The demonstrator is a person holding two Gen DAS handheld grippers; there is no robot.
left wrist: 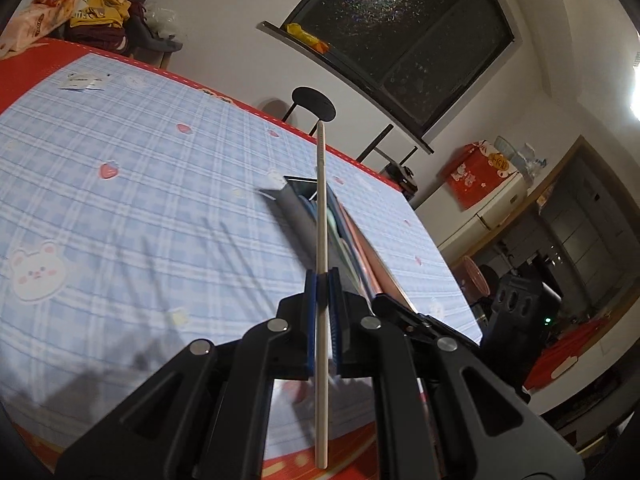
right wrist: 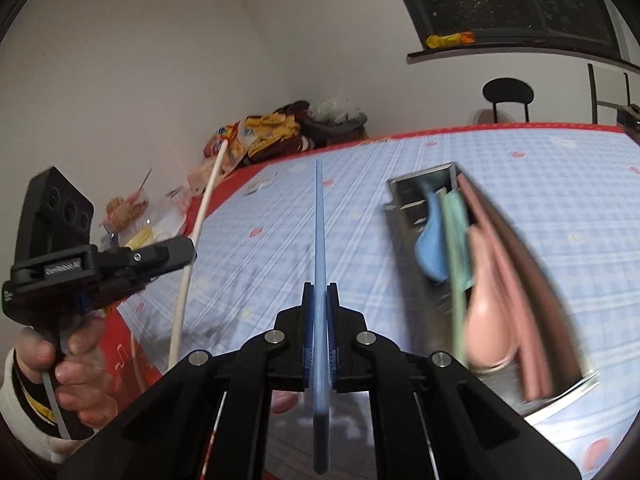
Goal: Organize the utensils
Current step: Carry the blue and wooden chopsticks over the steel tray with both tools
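My left gripper (left wrist: 322,278) is shut on a long cream chopstick (left wrist: 321,208) that points up and forward above the table. Just beyond it lies a metal tray (left wrist: 294,200) with coloured utensils, seen edge-on. My right gripper (right wrist: 320,292) is shut on a blue chopstick (right wrist: 319,232) that points forward. To its right in the right wrist view sits the metal tray (right wrist: 424,178) holding a blue spoon (right wrist: 432,240), a pink spoon (right wrist: 490,312), green and pink sticks. The left gripper (right wrist: 172,250) with its cream chopstick (right wrist: 192,248) shows at the left, a hand (right wrist: 76,364) gripping its handle.
The table wears a blue checked cloth (left wrist: 140,208) with a red border. Snack bags (right wrist: 260,136) and food wrappers (right wrist: 132,208) pile at its far corner. A black stool (right wrist: 508,94) stands behind the table, under a dark window (left wrist: 404,24).
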